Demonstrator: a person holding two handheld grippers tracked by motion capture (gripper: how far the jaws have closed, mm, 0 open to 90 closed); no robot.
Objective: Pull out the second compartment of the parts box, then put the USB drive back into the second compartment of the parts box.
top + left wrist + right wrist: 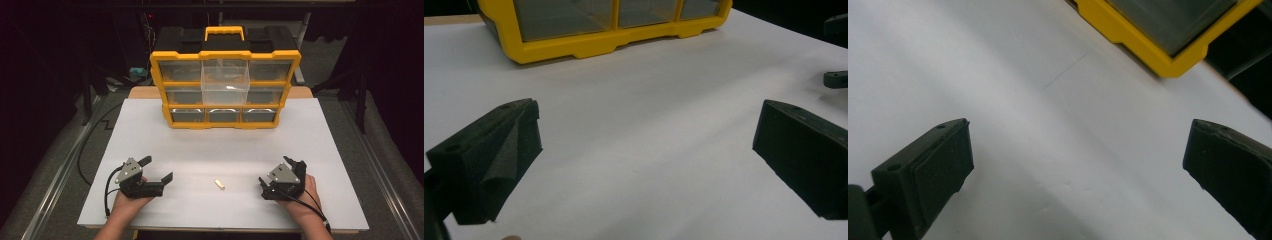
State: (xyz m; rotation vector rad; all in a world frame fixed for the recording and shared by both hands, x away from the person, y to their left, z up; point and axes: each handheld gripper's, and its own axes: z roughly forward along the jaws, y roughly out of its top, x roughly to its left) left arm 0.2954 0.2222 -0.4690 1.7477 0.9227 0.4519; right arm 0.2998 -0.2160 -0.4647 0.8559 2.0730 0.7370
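A small tan piece is seen lying flat on the white table, well in front of the yellow organizer and between the two grippers, touched by neither. The left gripper is held with its jaws spread wide and nothing between them; the right gripper is likewise spread and empty. One clear drawer of the organizer is pulled out, at the middle of the upper rows. The piece is judged to be the thing to be picked up and carried to that drawer. Being thin and flat on the table, it could be pushed away or flipped by a jaw tip rather than gripped. If only its edge were pinched, it could be dropped short of the organizer.
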